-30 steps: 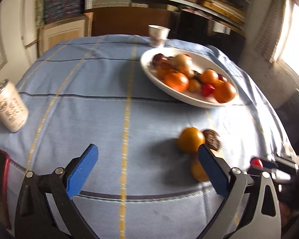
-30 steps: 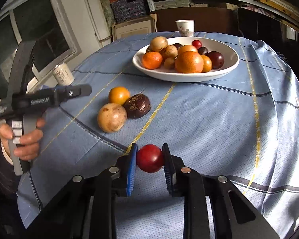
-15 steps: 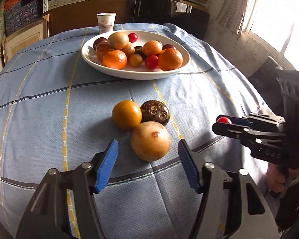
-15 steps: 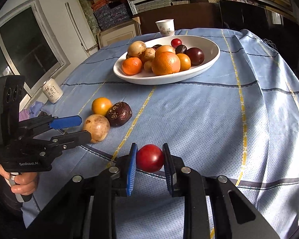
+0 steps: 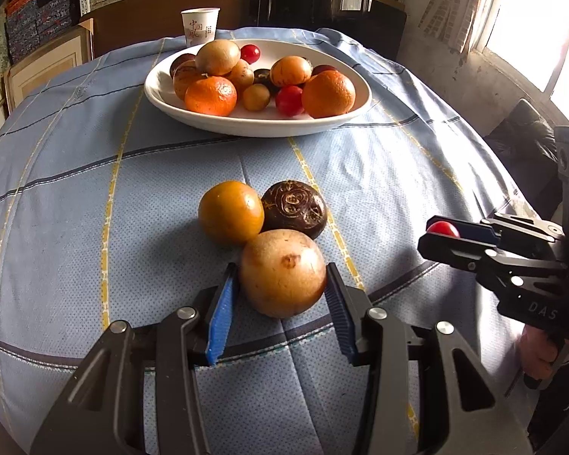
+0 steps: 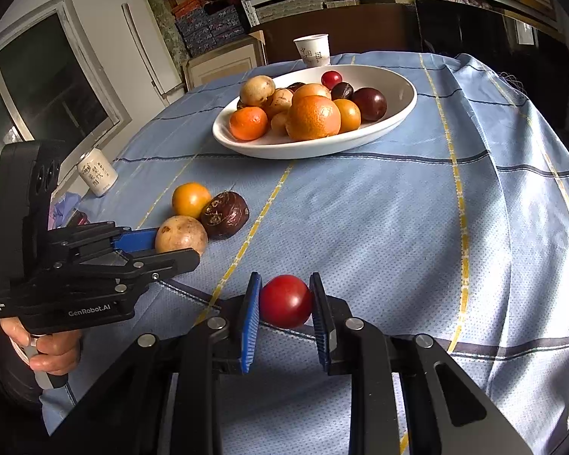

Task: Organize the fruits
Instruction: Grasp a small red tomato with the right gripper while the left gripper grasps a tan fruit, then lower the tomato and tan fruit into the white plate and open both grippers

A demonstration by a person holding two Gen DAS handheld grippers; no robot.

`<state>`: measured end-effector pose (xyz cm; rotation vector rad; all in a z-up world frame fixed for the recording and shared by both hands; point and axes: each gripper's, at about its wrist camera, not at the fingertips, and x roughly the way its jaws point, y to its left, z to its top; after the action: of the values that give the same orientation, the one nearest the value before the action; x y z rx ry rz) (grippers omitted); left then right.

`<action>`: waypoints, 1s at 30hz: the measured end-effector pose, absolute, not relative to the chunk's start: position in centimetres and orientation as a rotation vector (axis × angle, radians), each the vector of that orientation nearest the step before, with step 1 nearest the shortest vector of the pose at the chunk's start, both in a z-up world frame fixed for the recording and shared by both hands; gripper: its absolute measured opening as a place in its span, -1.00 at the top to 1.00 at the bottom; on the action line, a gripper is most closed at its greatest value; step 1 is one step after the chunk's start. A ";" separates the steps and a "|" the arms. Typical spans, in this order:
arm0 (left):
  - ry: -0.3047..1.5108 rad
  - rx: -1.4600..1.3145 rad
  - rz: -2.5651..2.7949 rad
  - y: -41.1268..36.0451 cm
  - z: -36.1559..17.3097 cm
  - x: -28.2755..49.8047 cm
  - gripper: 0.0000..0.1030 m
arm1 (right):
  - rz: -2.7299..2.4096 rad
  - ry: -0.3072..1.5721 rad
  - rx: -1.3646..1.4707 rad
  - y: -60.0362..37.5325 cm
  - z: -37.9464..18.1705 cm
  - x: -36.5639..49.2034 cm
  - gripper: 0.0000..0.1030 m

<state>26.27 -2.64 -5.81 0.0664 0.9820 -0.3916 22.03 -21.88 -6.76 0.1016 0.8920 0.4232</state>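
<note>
Counter [image 5: 360, 174]: round, with a blue cloth that has yellow and dark lines.
Bowl [image 5: 261, 123]: big, white, on the far side of the counter, piled with orange, tan, red and dark fruits.
Left gripper [image 5: 280, 303]: low on the near side of the counter. Its blue pads sit on each side of the tan fruit. They are right at its skin, but I cannot tell if they squeeze it.
Right gripper [image 6: 284, 303]: on the near right, pinching the red fruit between its blue pads.
Tan fruit [image 5: 282, 272]: on the cloth, touching the two fruits behind it.
Orange fruit [image 5: 230, 211]: just behind the tan fruit, on the left.
Dark brown fruit [image 5: 295, 208]: just behind the tan fruit, on the right, touching the orange fruit.
Can [image 6: 96, 172]: white, standing at the far left edge.
Paper cup [image 5: 200, 31]: white, standing behind the bowl.
Red fruit [image 6: 285, 300]: small, round, shiny, held just above the cloth.
</note>
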 end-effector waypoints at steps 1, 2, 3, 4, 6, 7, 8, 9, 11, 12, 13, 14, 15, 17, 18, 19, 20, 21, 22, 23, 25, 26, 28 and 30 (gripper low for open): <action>0.982 0.064 -0.393 -2.6 -5.8 26.3 0.13 | 0.423 0.891 0.103 -21.9 -6.8 22.0 0.49; 0.981 0.060 -0.394 -2.5 -5.8 26.3 0.13 | 0.421 0.890 0.104 -21.9 -6.8 22.0 0.49; 0.981 0.059 -0.394 -2.5 -5.8 26.3 0.14 | 0.420 0.890 0.103 -21.9 -6.8 22.1 0.49; 0.980 0.060 -0.394 -2.5 -5.8 26.3 0.14 | 0.419 0.890 0.103 -21.9 -6.8 22.1 0.49; 0.977 0.065 -0.391 -2.5 -5.8 26.2 0.14 | 0.416 0.891 0.103 -22.0 -6.8 22.2 0.49; 0.975 0.067 -0.390 -2.5 -5.8 26.1 0.15 | 0.414 0.890 0.102 -22.0 -6.8 22.2 0.49; 0.973 0.068 -0.389 -2.5 -5.8 26.0 0.15 | 0.411 0.888 0.102 -22.0 -6.8 22.2 0.49; 0.971 0.069 -0.385 -2.5 -5.7 25.9 0.15 | 0.406 0.883 0.102 -22.1 -6.8 22.2 0.49; 0.956 0.076 -0.372 -2.4 -5.4 25.6 0.15 | 0.398 0.875 0.101 -22.2 -6.8 22.2 0.49; 0.948 0.078 -0.369 -2.4 -5.3 25.4 0.15 | 0.393 0.870 0.100 -22.3 -6.8 22.2 0.49; 0.938 0.080 -0.368 -2.3 -5.1 25.2 0.15 | 0.390 0.867 0.100 -22.3 -6.9 22.3 0.50; 0.925 0.085 -0.367 -2.3 -4.8 25.0 0.15 | 0.388 0.863 0.099 -22.4 -6.9 22.3 0.50; 0.913 0.089 -0.366 -2.3 -4.5 24.8 0.15 | 0.392 0.857 0.104 -22.4 -6.8 22.3 0.50; 0.891 0.094 -0.367 -2.2 -3.9 24.4 0.15 | 0.399 0.843 0.120 -22.5 -6.6 22.3 0.50; 0.881 0.093 -0.370 -2.1 -3.6 24.3 0.15 | 0.402 0.837 0.130 -22.5 -6.4 22.4 0.50; 0.873 0.088 -0.374 -1.9 -3.2 24.2 0.15 | 0.408 0.832 0.138 -22.5 -6.1 22.4 0.50; 0.863 0.074 -0.382 -1.6 -2.6 24.1 0.15 | 0.415 0.828 0.142 -22.4 -5.9 22.4 0.50; 0.858 0.060 -0.390 -1.3 -2.2 24.1 0.15 | 0.425 0.821 0.147 -22.3 -5.4 22.5 0.50; 0.854 0.047 -0.400 -1.0 -1.7 24.3 0.15 | 0.437 0.812 0.148 -22.1 -4.8 22.7 0.50; 0.849 0.040 -0.408 -0.7 -1.2 24.5 0.15 | 0.444 0.803 0.148 -21.9 -4.3 22.8 0.50; 0.833 0.047 -0.400 -0.2 -0.3 24.9 0.15 | 0.449 0.772 0.138 -21.5 -3.0 23.4 0.50; 0.821 0.058 -0.385 0.0 0.2 25.3 0.15 | 0.447 0.757 0.130 -21.3 -2.4 23.8 0.50; 0.799 0.067 -0.362 0.5 1.2 26.3 0.15 | 0.442 0.727 0.131 -21.0 -1.3 24.8 0.50; 0.782 0.053 -0.359 0.8 2.3 27.8 0.15 | 0.440 0.701 0.149 -21.0 -0.4 26.3 0.50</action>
<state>27.82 0.85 2.33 0.0532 0.7816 -0.3591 26.28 -20.98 -0.44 0.1487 0.7007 0.4398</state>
